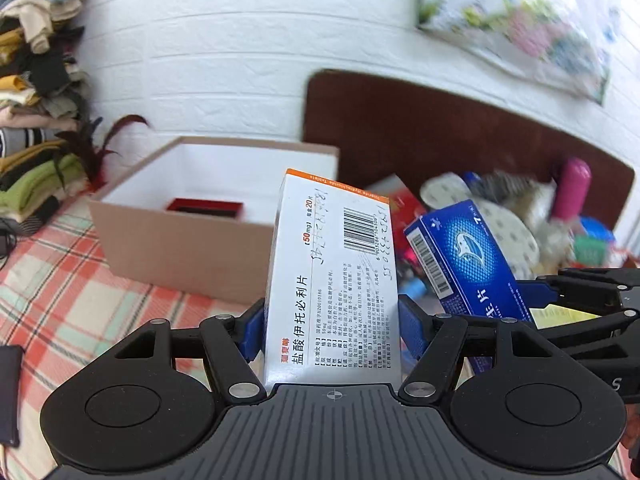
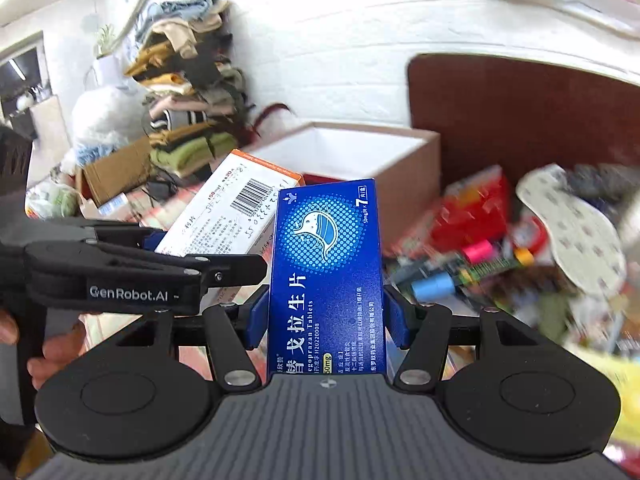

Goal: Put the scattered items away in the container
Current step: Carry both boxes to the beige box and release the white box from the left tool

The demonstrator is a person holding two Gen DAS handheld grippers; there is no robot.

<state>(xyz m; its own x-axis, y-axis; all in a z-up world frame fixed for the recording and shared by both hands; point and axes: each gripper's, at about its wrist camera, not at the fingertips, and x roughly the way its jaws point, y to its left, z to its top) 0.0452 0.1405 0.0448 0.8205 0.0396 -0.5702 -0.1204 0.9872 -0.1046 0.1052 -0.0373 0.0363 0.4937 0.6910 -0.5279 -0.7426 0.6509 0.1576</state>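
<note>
The white medicine box [image 1: 332,280] is clamped at its lower sides by the left gripper [image 1: 331,330]; the blue medicine box [image 2: 326,276] likewise by the right gripper [image 2: 326,320]. Both hang short of the open cardboard container [image 1: 168,248]. Recommended: carry each box over the rim, then widen the fingers. The left view shows a red item [image 1: 206,209] inside; the right view shows the remaining clutter [image 2: 480,248].
</note>
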